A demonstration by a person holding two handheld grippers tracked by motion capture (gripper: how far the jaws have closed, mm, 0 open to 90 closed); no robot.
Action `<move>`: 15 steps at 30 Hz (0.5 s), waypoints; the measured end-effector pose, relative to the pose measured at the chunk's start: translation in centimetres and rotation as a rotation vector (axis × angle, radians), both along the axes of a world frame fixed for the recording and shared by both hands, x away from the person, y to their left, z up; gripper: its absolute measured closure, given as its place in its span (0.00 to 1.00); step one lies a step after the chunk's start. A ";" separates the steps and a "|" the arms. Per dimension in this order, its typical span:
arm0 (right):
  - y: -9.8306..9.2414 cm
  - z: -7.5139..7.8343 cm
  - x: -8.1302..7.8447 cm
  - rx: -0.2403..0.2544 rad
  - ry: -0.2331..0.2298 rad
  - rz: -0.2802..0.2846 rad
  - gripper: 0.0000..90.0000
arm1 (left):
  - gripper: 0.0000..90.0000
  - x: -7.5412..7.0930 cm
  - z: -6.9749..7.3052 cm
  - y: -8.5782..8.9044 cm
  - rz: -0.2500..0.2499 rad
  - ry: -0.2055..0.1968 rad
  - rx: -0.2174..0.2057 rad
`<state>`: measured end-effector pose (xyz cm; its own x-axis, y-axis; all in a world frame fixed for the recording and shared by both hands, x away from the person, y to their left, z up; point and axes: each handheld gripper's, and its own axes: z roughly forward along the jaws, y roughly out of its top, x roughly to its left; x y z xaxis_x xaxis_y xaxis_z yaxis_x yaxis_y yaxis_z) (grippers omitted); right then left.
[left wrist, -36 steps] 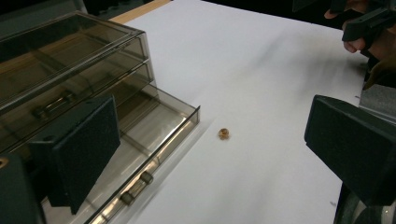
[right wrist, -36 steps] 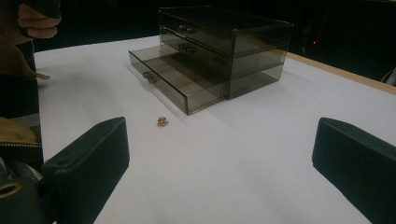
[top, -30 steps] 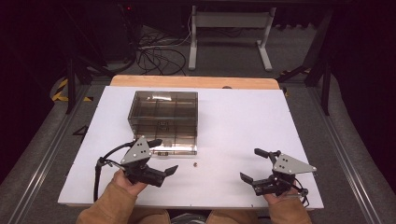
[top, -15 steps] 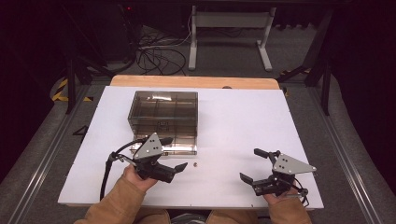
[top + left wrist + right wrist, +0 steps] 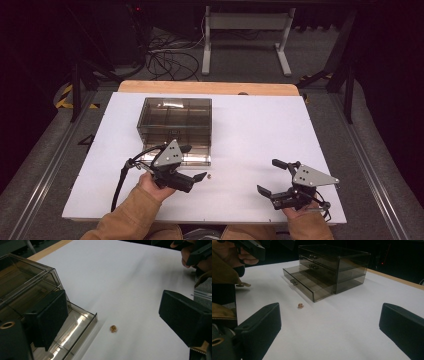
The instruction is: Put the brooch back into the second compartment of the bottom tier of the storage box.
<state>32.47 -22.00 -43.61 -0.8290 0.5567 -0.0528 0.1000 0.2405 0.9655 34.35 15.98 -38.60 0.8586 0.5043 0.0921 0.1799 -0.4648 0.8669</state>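
just off the front corner of the smoky drawer box [image 5: 175,122], with its bottom drawer [image 5: 72,331] pulled out, lies a tiny gold-coloured ornament [image 5: 113,328] on the white surface [image 5: 260,130], apart from the drawer's wall and touching neither claw. seen also from the high view as a small speck [image 5: 209,176] and from the right gripper view in front of the open drawer [image 5: 300,305]. nearest to it, the left claw [image 5: 192,163], held in a hand in a tan sleeve [image 5: 135,215], jaws wide after having just been closing a little, nothing between the pads, one jaw over the drawer's edge and the other on the bare side, ornament ahead between them. well apart to the right, the right claw [image 5: 272,176], spread wide too, gripping nothing, low over the surface near its front edge, aimed toward the box.
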 end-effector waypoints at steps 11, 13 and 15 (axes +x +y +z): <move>0.1 0.0 0.0 0.004 0.002 0.006 0.05 | 0.22 0.8 -0.3 -0.3 -0.046 0.099 -0.051; 0.1 -0.1 0.1 0.005 0.003 0.009 0.05 | 0.23 1.3 -0.7 -0.7 -0.051 0.128 -0.045; 0.1 -0.1 0.1 0.005 0.003 0.009 0.05 | 0.25 1.5 -1.1 -1.0 -0.052 0.131 -0.030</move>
<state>32.55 -21.93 -43.68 -0.8339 0.5498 -0.0479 0.1007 0.2369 0.9663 35.86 15.00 -39.67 0.8872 0.4599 -0.0364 0.2687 -0.4509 0.8512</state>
